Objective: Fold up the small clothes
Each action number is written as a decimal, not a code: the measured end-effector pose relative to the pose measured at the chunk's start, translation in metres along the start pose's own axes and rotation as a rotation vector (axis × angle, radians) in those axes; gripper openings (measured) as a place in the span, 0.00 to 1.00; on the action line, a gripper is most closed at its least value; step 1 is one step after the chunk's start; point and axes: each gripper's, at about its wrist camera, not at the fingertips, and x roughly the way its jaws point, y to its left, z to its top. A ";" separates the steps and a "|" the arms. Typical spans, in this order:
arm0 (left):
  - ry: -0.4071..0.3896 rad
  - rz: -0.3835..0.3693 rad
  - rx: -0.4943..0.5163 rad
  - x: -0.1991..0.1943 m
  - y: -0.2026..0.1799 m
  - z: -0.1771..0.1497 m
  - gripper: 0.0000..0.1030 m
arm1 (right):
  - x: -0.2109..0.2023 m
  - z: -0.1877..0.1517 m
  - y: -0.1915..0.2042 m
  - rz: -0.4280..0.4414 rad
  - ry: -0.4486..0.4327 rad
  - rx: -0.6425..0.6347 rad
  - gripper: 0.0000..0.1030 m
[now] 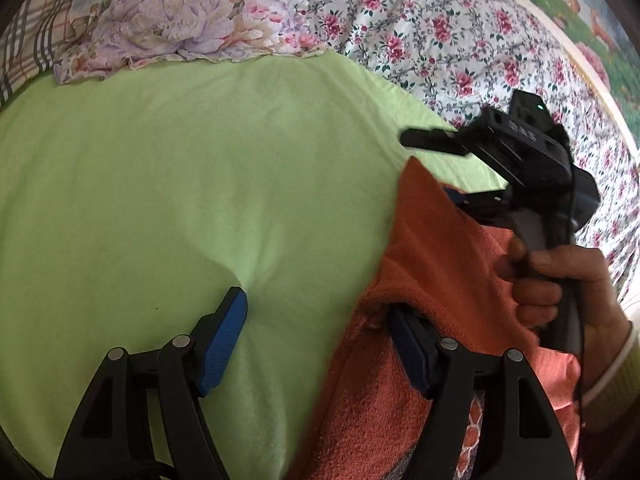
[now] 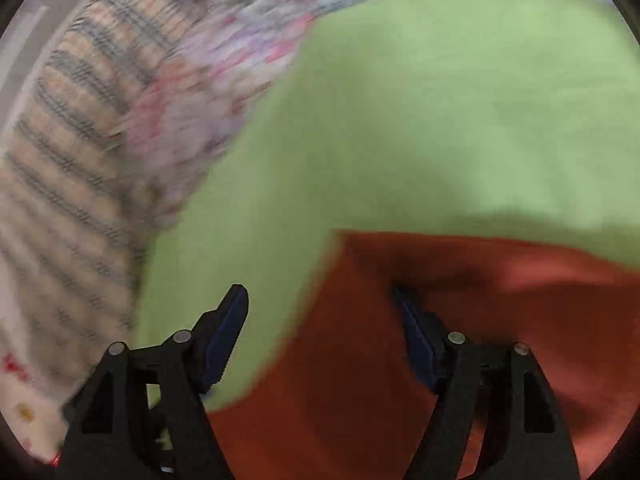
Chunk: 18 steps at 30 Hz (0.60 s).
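An orange terry garment (image 1: 432, 280) lies bunched at the right of a green blanket (image 1: 180, 184). My left gripper (image 1: 316, 336) is open; its left pad rests on the blanket and the orange cloth drapes over its right finger (image 1: 408, 344). My right gripper (image 1: 444, 168), held by a hand (image 1: 560, 280), hovers over the garment's far corner; its jaws stand apart. In the blurred right wrist view the right gripper (image 2: 320, 332) is open, straddling the edge of the orange garment (image 2: 400, 360) on the green blanket (image 2: 440, 120).
Floral bedding (image 1: 460, 32) and a flowered pillow (image 1: 192, 12) lie beyond the blanket. A plaid cloth (image 1: 28, 32) is at far left, also in the right wrist view (image 2: 68, 160).
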 end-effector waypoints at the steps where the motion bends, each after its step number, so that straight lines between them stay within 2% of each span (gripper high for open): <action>1: -0.003 -0.007 -0.007 0.000 0.001 0.000 0.70 | 0.006 0.002 0.005 0.008 -0.006 -0.011 0.78; 3: -0.005 -0.023 -0.019 0.000 0.003 0.001 0.70 | 0.012 0.007 0.006 0.008 -0.056 0.003 0.81; 6: -0.005 -0.045 -0.035 -0.002 0.006 0.002 0.70 | 0.000 0.010 -0.017 0.035 -0.179 0.144 0.78; 8: -0.006 -0.061 -0.041 -0.005 0.007 0.002 0.70 | -0.019 0.003 -0.024 0.008 -0.247 0.204 0.78; 10: 0.001 -0.088 -0.060 -0.008 0.011 0.003 0.70 | -0.040 -0.008 -0.018 -0.033 -0.285 0.203 0.78; 13: 0.009 -0.112 -0.084 -0.017 0.016 0.001 0.70 | -0.086 -0.040 -0.003 -0.079 -0.338 0.179 0.78; 18: 0.019 -0.115 -0.056 -0.030 0.015 -0.005 0.72 | -0.178 -0.131 -0.005 -0.189 -0.437 0.221 0.78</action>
